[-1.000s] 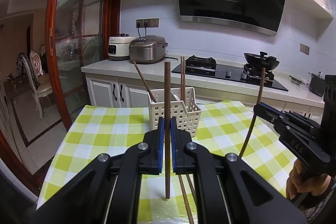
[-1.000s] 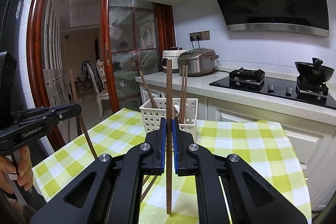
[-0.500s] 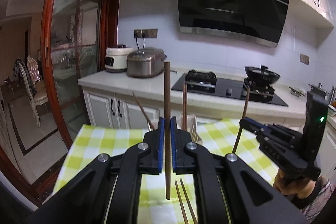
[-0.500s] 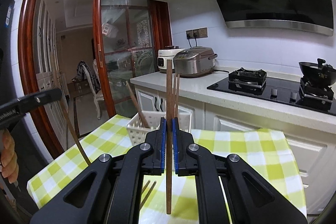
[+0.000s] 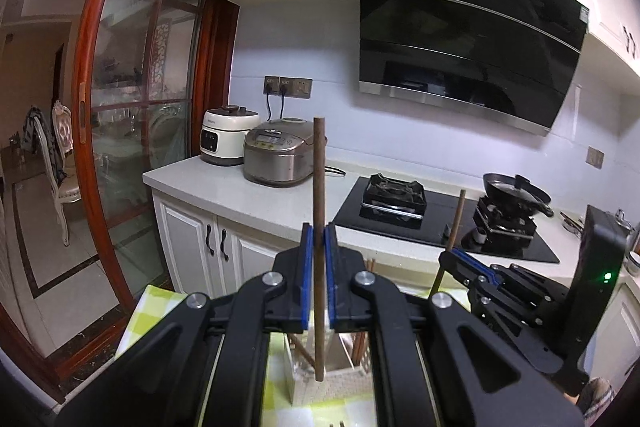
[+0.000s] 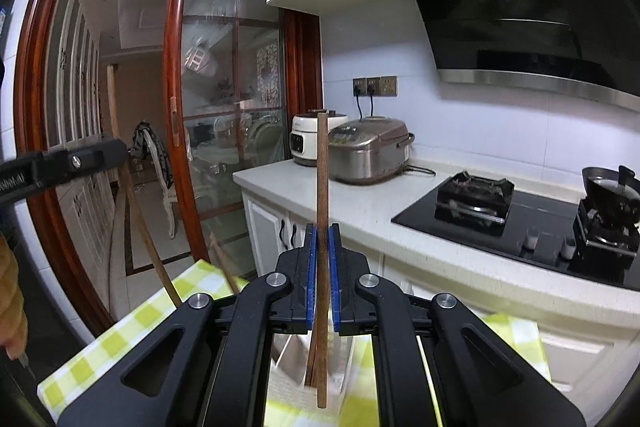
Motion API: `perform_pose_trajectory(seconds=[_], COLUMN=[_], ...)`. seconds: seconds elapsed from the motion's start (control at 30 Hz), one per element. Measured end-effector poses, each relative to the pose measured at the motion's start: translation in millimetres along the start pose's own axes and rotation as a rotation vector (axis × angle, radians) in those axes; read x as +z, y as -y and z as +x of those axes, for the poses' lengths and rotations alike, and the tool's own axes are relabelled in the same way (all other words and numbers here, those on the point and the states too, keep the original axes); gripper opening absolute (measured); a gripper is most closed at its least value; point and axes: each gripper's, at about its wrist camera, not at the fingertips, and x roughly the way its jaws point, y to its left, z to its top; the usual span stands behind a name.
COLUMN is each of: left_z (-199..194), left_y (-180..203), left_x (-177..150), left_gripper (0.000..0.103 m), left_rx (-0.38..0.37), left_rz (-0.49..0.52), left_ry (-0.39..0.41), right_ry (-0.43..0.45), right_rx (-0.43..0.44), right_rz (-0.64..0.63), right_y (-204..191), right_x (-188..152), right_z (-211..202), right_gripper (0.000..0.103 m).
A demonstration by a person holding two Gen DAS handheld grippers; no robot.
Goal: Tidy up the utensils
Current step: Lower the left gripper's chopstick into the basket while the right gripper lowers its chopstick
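Left gripper (image 5: 319, 239) is clamped on a wooden chopstick (image 5: 319, 187), upright at frame centre, its lower tip over the white slotted basket (image 5: 344, 379) at the bottom. Right gripper (image 6: 322, 243) pinches a second chopstick (image 6: 322, 187), also vertical, its tip low over the basket with other chopsticks (image 6: 310, 367) inside. Green checked tablecloth (image 6: 132, 323) at lower left; rice cooker (image 6: 370, 155) on the counter, mid-frame.
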Motion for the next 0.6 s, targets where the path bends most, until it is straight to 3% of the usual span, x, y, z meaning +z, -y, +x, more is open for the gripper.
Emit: perform_pose_trajectory(seconds=[0.23, 0.47, 0.6], left_z=[43, 81, 101], left_y=[-11, -18, -25], left_x=[-1, -34, -59], left_gripper=[0.006, 0.006, 0.007], left_rx=[0.007, 0.02, 0.056], left_rz=[-0.035, -0.01, -0.01], left_ry=[-0.039, -0.16, -0.245], right_ry=[-0.053, -0.215, -0.305], right_rx=[0.025, 0.068, 0.041], right_rz=[0.044, 0.05, 0.019], right_y=[11, 7, 1], right_x=[-6, -44, -68], right_z=[42, 83, 100], right_gripper=[0.006, 0.006, 0.006])
